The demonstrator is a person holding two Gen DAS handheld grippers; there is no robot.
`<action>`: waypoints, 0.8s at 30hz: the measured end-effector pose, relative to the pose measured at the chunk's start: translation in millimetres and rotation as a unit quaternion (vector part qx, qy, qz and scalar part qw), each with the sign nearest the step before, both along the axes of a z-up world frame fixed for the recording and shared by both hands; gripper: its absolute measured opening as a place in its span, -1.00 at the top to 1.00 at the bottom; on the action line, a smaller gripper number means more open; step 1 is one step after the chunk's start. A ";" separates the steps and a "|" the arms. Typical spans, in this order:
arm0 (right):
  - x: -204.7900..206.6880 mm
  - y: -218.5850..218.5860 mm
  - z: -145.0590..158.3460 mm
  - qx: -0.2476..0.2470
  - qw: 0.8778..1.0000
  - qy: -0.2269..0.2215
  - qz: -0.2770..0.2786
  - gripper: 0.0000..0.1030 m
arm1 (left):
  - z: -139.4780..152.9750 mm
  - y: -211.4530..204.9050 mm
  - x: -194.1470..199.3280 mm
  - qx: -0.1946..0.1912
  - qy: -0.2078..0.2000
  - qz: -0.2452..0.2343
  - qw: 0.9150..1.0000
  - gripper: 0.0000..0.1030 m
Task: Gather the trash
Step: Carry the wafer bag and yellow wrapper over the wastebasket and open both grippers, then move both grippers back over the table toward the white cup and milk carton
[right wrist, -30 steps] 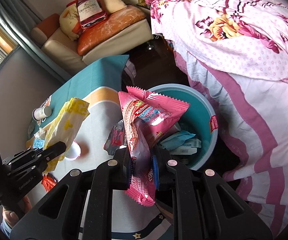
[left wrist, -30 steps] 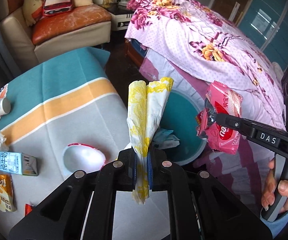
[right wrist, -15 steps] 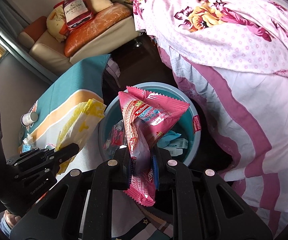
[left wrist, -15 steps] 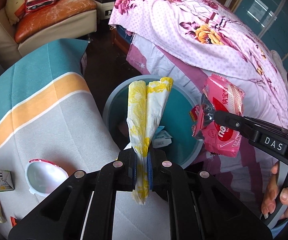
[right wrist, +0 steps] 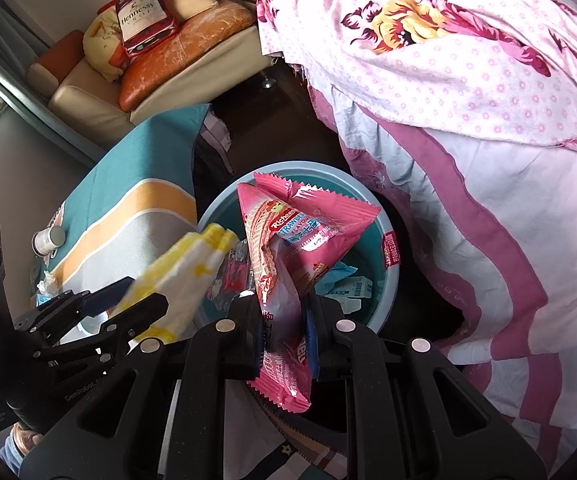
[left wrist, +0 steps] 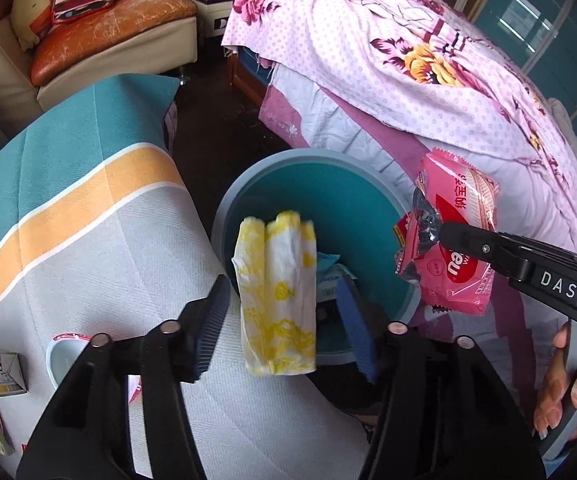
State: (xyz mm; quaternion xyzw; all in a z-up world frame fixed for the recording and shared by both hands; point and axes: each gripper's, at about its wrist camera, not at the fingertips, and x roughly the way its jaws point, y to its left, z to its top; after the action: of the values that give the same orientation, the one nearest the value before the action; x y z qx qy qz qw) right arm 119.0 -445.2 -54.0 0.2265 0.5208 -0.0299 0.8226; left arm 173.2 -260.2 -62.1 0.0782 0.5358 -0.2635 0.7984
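Observation:
My left gripper (left wrist: 282, 284) hangs over the teal bin (left wrist: 328, 200), its jaws opening. Between its blue pads (left wrist: 208, 320) a yellow-and-white wrapper (left wrist: 276, 292) floats free of both, blurred, above the bin's near rim. From the right wrist view the same wrapper (right wrist: 184, 264) sits just ahead of the left gripper (right wrist: 144, 292), at the bin's (right wrist: 218, 200) left edge. My right gripper (right wrist: 282, 312) is shut on a pink strawberry wafer packet (right wrist: 300, 232), held above the bin opening; that packet (left wrist: 456, 248) shows at the bin's right side. Blue cartons lie inside the bin.
A table with a teal, orange and white cloth (left wrist: 88, 220) stands left of the bin, bearing a white cup (left wrist: 64, 356), a milk carton (left wrist: 0, 372) and a small can (right wrist: 48, 238). A bed with a floral quilt (left wrist: 408, 60) rises to the right. A sofa (left wrist: 108, 40) stands behind.
The left jaws have spread apart and let go of the yellow wrapper, which has slipped lower. Both grippers came in over the bin. The right grip on the pink packet is unchanged.

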 end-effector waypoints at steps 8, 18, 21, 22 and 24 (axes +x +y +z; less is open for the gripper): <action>5.1 5.5 0.4 -0.006 1.000 0.005 0.004 0.68 | 12.1 16.3 -1.4 0.006 -0.028 0.019 0.999 -0.71; 12.3 19.2 1.4 -0.017 1.000 0.013 0.015 0.65 | 17.5 38.3 -3.0 -0.008 -0.021 0.035 0.999 -0.76; 12.7 23.1 2.3 -0.021 1.000 0.016 0.017 0.59 | 17.8 44.0 -3.9 -0.012 -0.018 0.040 0.999 -0.77; 13.1 24.8 2.6 -0.022 0.999 0.017 0.017 0.57 | 17.9 45.7 -4.1 -0.013 -0.017 0.041 0.999 -0.77; 12.4 27.6 3.5 -0.026 0.999 0.019 0.018 0.43 | 18.7 49.5 -4.4 -0.016 -0.016 0.045 0.999 -0.77</action>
State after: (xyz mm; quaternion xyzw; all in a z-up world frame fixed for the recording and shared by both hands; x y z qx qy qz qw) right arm 131.4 -417.7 -50.5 0.1953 0.5396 -0.0328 0.8183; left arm 168.8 -210.7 -43.4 0.0455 0.5213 -0.2351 0.8191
